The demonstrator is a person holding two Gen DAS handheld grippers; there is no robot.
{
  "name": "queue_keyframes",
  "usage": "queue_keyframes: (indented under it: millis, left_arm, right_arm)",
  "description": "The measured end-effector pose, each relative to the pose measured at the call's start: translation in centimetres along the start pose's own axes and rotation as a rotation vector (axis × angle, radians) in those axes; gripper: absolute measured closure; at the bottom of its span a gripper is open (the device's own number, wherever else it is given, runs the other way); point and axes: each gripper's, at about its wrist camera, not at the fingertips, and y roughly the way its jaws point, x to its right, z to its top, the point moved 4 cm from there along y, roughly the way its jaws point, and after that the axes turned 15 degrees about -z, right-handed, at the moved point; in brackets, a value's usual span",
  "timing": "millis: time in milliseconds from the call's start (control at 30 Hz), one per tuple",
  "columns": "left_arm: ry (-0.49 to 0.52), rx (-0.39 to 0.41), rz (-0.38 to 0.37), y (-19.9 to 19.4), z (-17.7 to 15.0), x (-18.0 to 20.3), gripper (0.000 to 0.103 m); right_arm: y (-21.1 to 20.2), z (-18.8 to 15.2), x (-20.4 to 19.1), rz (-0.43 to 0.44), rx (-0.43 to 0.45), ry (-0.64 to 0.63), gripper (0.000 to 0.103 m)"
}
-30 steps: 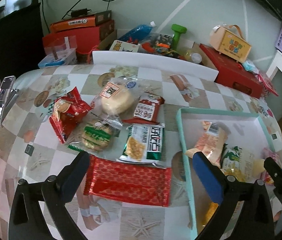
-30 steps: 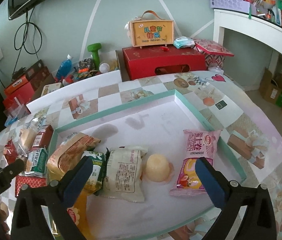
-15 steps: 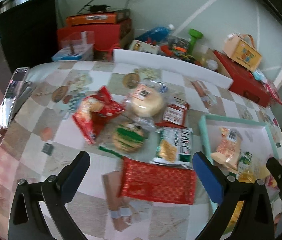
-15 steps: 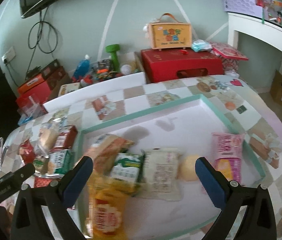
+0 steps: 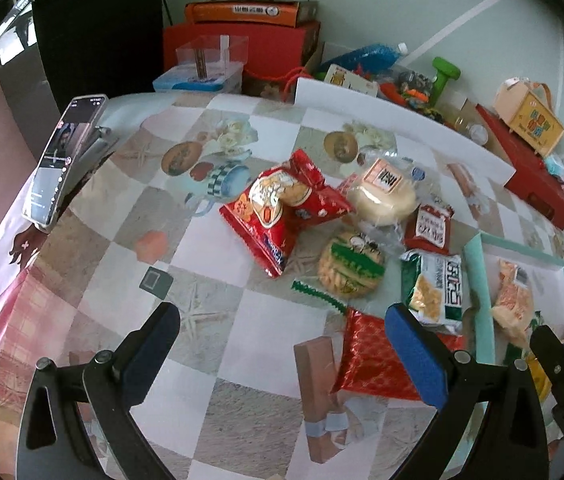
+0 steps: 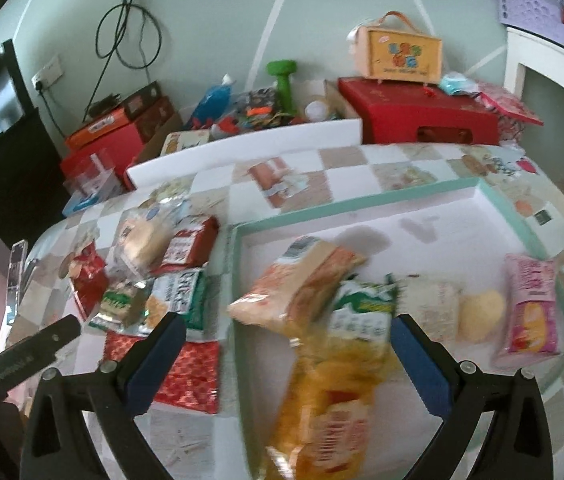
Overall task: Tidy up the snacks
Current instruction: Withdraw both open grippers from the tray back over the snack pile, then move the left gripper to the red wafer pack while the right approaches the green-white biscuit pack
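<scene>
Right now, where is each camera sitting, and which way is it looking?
Left wrist: on the left gripper, facing loose snacks on the table; both open fingers show, and the right gripper's tip.
Right wrist: on the right gripper, facing the tray of snacks; open fingers show, and the left gripper's tip.
Both see the red foil packet and the tray.

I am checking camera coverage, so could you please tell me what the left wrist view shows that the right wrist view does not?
Only the left wrist view shows the phone face-on at the table's edge and the round green-banded cracker pack clearly. Only the right wrist view shows the pink packet, the pale round bun and the yellow bag in the tray. Both show the flat red packet, the tray and open hand-held grippers.
</scene>
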Motion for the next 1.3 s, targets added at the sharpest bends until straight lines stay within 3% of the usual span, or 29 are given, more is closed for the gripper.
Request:
queue_keyframes:
  millis: [233, 400, 833, 1300]
  left_arm:
    - [0.031, -0.072, -0.037, 2.5, -1.0, 1.8, 0.001]
    - [0.097, -0.134, -0.024, 4.8, -2.2, 4.0, 0.001]
    - [0.333, -0.15, 0.038, 6.1, -4.2, 9.9, 0.001]
    - [0.392, -0.179, 0.087, 4.5, -4.4, 7.4, 0.001]
  right_arm:
    - [-0.4, 0.1, 0.2, -0.054, 0.029, -0.009, 0.0]
    - [-0.3, 0.4, 1.5, -0.077, 0.028, 0.013, 0.0]
    - [0.0, 0.4, 3.0, -0.085, 0.02, 0.033, 0.0]
    - [0.2, 0.4, 3.6, -0.092, 0.014, 0.041, 0.0]
